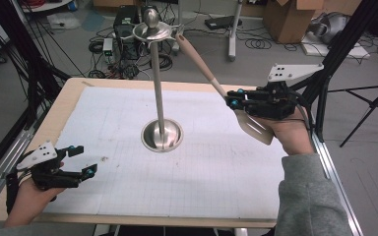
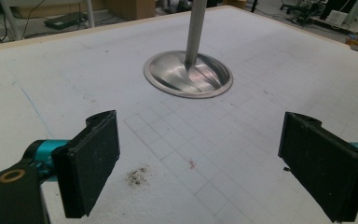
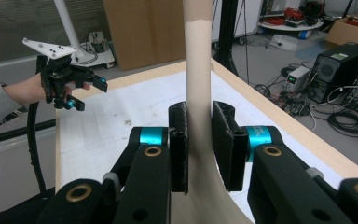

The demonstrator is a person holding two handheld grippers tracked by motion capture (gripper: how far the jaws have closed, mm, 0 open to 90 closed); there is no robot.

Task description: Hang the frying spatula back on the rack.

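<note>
Gripping the spatula (image 1: 204,66), right claw (image 1: 232,100), metal stand (image 1: 160,105) beside, left claw (image 1: 84,160) apart.

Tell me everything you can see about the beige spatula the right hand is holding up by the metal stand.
The spatula is beige, smooth and matte, plastic or silicone by its look. It has a long tapering handle and a broad flat blade with slots. The right tongs are shut on its neck, just above the blade, which lies by the person's right hand. It is held off the table, tilted, handle running up and away to the hooked ring atop the metal stand. Whether the tip touches the ring cannot be told.
</note>
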